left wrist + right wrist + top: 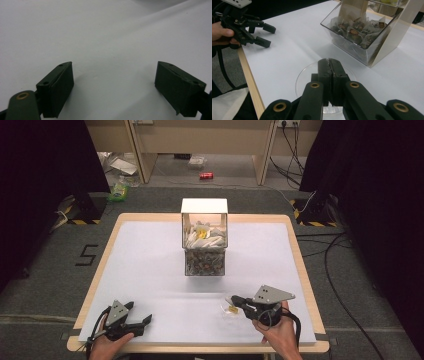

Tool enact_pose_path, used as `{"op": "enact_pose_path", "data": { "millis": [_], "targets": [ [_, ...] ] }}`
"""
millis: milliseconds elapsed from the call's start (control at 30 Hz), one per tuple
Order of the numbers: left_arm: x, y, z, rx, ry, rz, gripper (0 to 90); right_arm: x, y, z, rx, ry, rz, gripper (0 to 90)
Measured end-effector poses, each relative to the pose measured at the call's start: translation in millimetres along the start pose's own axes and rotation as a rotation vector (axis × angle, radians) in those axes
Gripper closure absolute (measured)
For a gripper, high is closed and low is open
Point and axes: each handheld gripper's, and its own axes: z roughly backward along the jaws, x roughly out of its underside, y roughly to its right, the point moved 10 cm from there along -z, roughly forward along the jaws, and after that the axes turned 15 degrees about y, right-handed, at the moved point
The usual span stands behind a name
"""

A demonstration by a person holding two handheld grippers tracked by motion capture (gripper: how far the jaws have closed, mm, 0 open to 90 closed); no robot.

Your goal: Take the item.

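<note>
Clear plastic dish lies at five o'clock on the table, below the right gripper, whose jaws are clenched together, possibly pinching its rim. Left gripper rests released at seven o'clock, presumably on standby.

The high view looks forward and down from above the 6 o'clock edge of the white-topped wooden table, taking in all of it. The left gripper view sits close above bare tabletop. The right gripper view looks low toward 10 o'clock, sharing the clear two-tier sachet dispenser with the high view.
</note>
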Motion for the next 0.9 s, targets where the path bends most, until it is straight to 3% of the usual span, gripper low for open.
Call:
{"op": "enact_pose_path", "data": {
  "millis": [567, 900],
  "targets": [
    [0.0, 0.0, 0.0, 0.0, 0.0, 0.0, 14.8, 12.4, 1.1, -5.7, 0.001, -0.035, 0.003, 85.4],
    [0.1, -0.1, 0.1, 0.0, -0.001, -0.001, 14.8, 6.3, 3.0, -7.1, 0.026, -0.004, 0.015, 69.5]
  ]
}}
